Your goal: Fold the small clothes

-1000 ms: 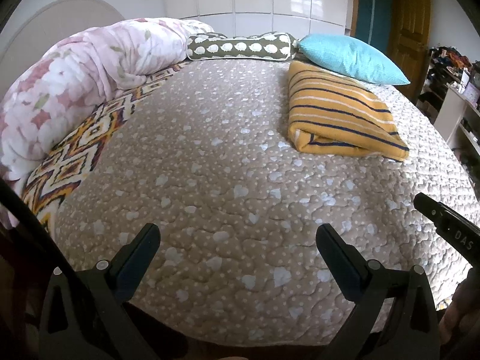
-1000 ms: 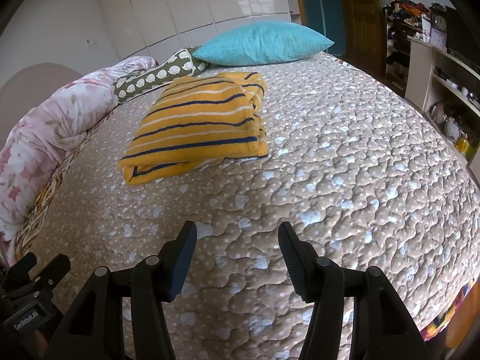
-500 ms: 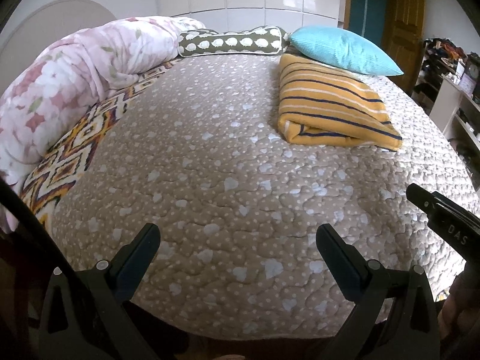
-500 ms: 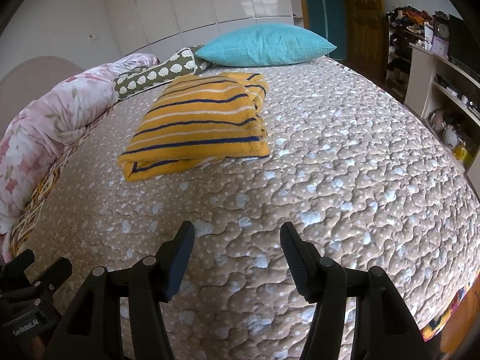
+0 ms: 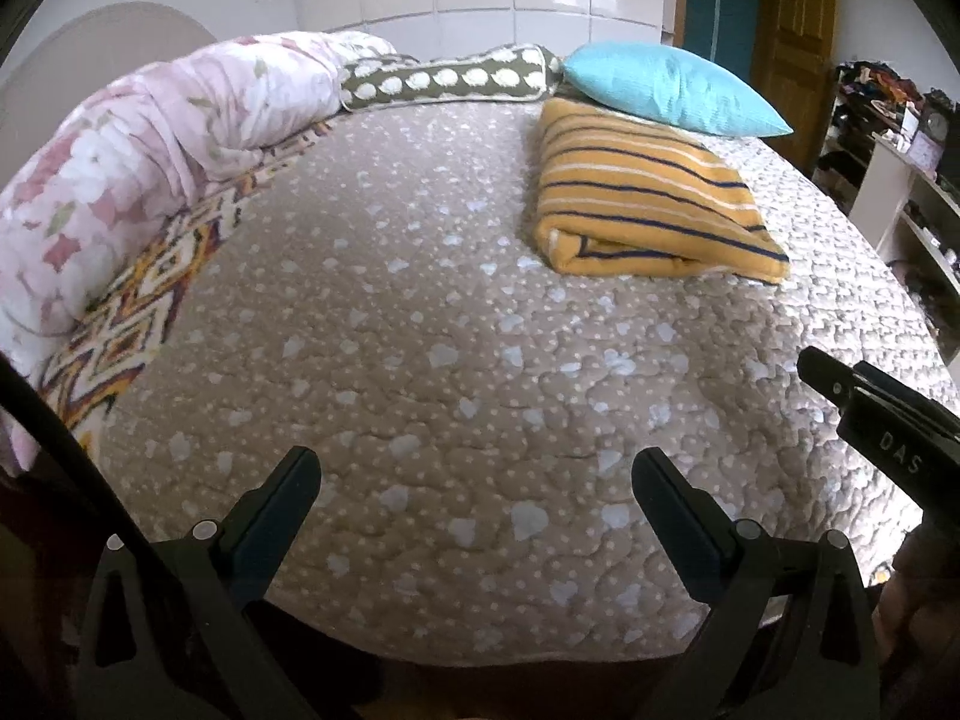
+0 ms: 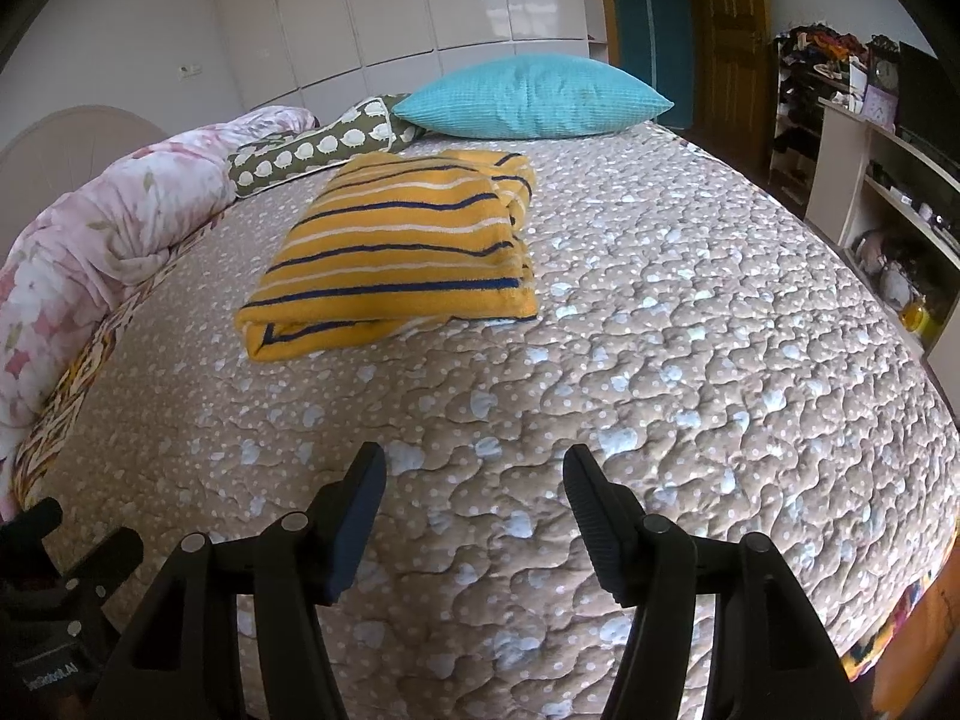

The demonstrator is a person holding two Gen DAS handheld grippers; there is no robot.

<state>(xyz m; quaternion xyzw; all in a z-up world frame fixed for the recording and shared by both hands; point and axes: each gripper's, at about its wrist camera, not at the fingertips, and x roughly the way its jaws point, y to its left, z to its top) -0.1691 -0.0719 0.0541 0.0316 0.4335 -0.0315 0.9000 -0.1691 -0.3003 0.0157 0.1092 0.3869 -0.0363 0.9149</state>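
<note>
Fig.: Your right gripper point(image 6: 474, 480) & left gripper point(image 5: 477, 486), jaws apart, empty, over quilted bedspread point(image 6: 690, 360). Folded yellow striped garment point(image 6: 402, 252) lies ahead-left of R jaws, ahead-right of L; long axis runs away from you. R looks nearer.

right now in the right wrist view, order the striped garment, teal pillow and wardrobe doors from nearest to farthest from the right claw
Measured from the right claw, which is open over the quilt:
1. Striped garment, folded, ahead and slightly left.
2. Teal pillow, behind the garment at the far edge of the bed.
3. Wardrobe doors, on the back wall beyond the bed.
</note>
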